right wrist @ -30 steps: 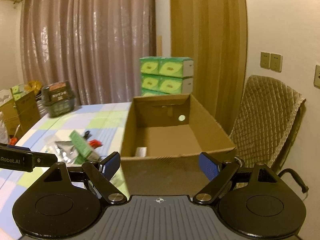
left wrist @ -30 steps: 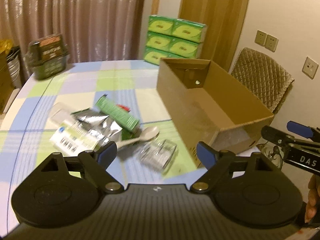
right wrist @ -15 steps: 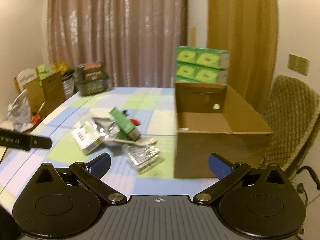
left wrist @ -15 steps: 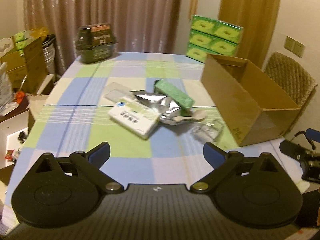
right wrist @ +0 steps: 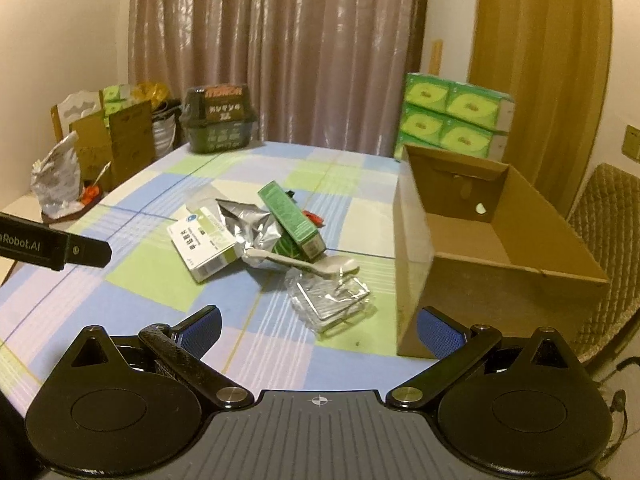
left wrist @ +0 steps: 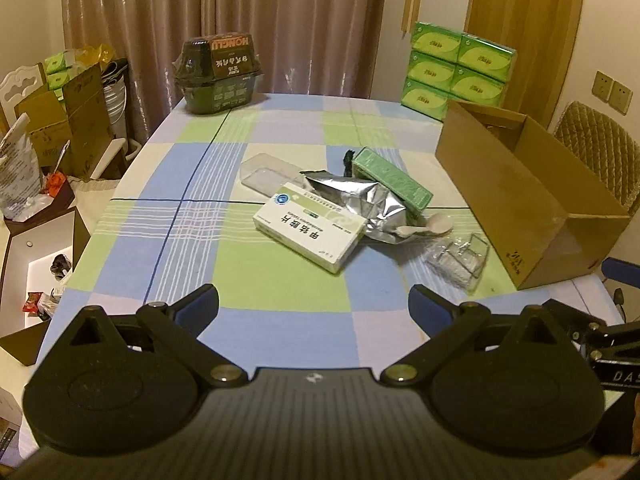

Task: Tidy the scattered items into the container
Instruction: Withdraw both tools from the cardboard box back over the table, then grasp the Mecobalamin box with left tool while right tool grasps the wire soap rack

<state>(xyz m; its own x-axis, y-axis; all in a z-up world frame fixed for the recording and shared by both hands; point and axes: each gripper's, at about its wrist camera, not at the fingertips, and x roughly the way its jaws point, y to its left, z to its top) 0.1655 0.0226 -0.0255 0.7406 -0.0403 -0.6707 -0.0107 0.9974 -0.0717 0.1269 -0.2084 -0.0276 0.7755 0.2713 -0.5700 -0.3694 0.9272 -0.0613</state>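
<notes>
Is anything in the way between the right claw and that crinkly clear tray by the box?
Nothing visible. The right claw is open, with only bare tablecloth between it and the clear tray, which lies beside the cardboard box.

The right gripper (right wrist: pixel 318 322) is held wide apart above the checked table (right wrist: pixel 132 280), nothing between its fingers. An open cardboard box (right wrist: pixel 496 240) is seen on the right. Beside it are piled a white box (right wrist: pixel 204 244), foil pouch (right wrist: pixel 250 224), green box (right wrist: pixel 290 220), spoon (right wrist: pixel 316 265) and clear case (right wrist: pixel 332 302).
</notes>
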